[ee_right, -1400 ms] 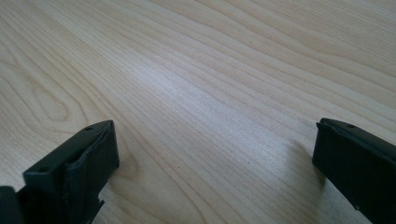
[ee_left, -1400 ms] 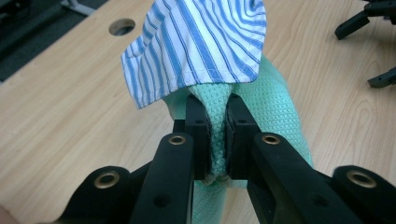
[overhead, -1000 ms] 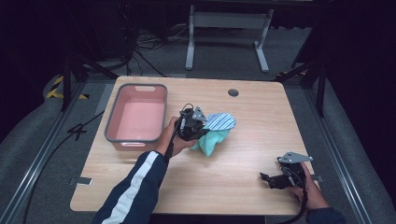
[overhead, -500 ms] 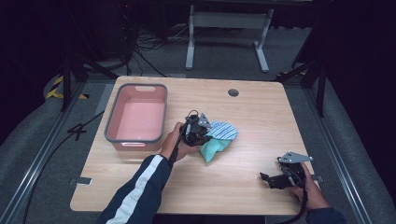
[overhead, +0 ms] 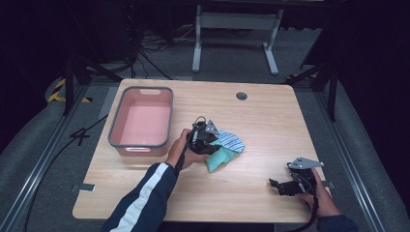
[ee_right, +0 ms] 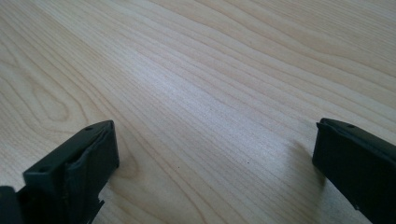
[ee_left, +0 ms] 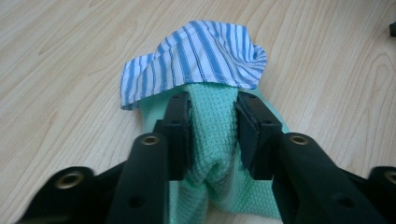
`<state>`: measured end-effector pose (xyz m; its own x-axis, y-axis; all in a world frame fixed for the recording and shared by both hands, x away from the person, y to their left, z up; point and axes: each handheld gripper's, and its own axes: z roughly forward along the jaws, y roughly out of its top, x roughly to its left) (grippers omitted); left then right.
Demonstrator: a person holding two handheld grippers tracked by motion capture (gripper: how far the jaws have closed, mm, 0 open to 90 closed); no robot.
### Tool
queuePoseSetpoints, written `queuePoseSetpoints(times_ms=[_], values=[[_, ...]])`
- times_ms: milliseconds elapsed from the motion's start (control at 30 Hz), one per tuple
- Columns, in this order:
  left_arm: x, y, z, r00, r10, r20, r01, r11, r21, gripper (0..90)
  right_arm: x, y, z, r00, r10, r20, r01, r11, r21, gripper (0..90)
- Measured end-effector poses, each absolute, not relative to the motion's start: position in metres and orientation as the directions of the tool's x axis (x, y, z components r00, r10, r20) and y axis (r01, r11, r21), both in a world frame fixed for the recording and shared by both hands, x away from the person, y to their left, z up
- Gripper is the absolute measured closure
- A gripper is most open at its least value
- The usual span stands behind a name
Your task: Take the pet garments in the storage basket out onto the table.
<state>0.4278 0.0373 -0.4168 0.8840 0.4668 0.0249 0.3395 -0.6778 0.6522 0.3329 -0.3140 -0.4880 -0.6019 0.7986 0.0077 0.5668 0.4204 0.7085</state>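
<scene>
In the high view, the green waffle cloth (overhead: 216,159) lies near the middle of the table (overhead: 261,125), its long axis slanting from the near edge toward the far right corner, where the striped cloth (overhead: 231,141) overlaps its far end. The left gripper (overhead: 209,145) covers part of it; the left hand (overhead: 181,151) reaches in from the near edge, forearm slanted. A pink bin (overhead: 141,122) sits by the left edge. The right gripper (overhead: 282,186) rests near the near right corner, held low.

In the left gripper view, the jaws have just been opening, a ridge of green cloth between them, its near end cut off.

In the right gripper view, the jaws stand wide apart over bare wood.
</scene>
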Motion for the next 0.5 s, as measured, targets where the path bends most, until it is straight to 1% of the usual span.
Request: queuePoseSetpoints(times_ms=[133,500], values=[[0.4274,0.0372,-0.4161,0.880,0.475,0.026,0.345,-0.674,0.654,56.5,0.3329,-0.3141,-0.4879,-0.602,0.799,0.007,0.566,0.421,0.708,0.6],[0.4239,0.0390,-0.4096,0.863,0.502,0.053,0.344,-0.662,0.666,43.0,0.3329,-0.3140,-0.4879,-0.601,0.799,0.008,0.567,0.420,0.709,0.6]])
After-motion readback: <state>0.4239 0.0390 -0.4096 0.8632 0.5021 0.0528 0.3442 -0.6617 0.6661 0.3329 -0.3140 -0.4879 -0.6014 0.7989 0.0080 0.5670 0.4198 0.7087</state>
